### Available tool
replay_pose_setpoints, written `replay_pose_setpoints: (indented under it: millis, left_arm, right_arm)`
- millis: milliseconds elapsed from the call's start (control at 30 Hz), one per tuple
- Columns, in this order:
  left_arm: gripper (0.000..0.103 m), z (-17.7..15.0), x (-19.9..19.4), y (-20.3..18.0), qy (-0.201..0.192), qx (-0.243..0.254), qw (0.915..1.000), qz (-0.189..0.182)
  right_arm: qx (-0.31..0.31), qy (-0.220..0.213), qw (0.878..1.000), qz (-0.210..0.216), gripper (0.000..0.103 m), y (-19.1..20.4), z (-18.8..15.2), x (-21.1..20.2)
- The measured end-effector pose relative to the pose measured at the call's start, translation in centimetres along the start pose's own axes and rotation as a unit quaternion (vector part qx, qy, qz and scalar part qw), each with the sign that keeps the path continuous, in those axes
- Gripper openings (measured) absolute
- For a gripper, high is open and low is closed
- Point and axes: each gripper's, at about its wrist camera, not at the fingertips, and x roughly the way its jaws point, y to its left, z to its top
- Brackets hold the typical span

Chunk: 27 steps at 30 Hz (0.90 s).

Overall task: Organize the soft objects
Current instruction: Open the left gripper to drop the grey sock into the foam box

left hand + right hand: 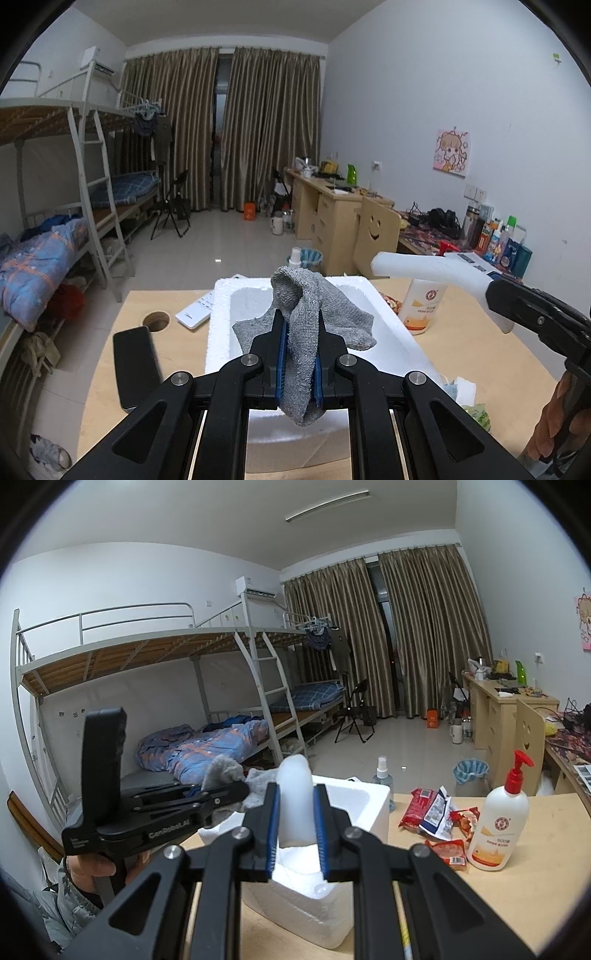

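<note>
- Foam box point(221, 295) is the biggest piece: white, open-topped, sitting on our wooden table point(461, 332), under both grippers.
- Grey sock point(306, 332) is in our left gripper point(298, 354). Jaws nearly shut, blue pads point(281, 354) pinching the sock's middle; toe end hangs below the jaws, the rest drapes forward over the box cavity.
- Left gripper points level across the table toward the curtains. In the right wrist view it comes in from the left point(225, 794), hand point(92, 867) wrapped on its grip below.
- White soft piece point(295, 801) is in our right gripper point(295, 834). Jaws partly closed, squeezing it from both sides; it stands upright between the pads with a rounded top, above the box point(354, 805).
- In the left wrist view the right gripper point(491, 291) reaches in from the right, raised over the table, white piece point(424, 267) sticking out leftward near the sock but apart from it.
- Lotion bottle point(498, 830) with red pump stands right of the box, snack packets point(439, 814) just beside it.
- Remote point(195, 314) and phone point(135, 365) lie left of the box.
</note>
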Motion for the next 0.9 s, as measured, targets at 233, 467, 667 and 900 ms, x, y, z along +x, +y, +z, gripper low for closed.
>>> replay_pose_setpoints:
  millis: [233,467,667,900]
  left_arm:
    - [0.012,0.1,2.5,0.2,0.024,0.002,0.9997,-0.004]
    - [0.027,0.1,3.6,-0.2,0.028,0.014,0.9995,0.003]
    - [0.075,0.0,3.2,0.5,0.012,0.009,0.9999,0.006]
    - [0.099,-0.3,1.3,1.3,-0.022,0.006,0.9993,0.029]
  right_arm:
    - [0.005,0.006,1.0,-0.006,0.021,-0.7,0.0,0.7]
    - [0.009,0.01,1.0,-0.011,0.021,-1.0,-0.1,1.1]
    - [0.009,0.011,1.0,-0.012,0.021,-0.9,0.0,1.3]
    - [0.007,0.014,1.0,-0.014,0.021,-0.9,-0.2,1.5]
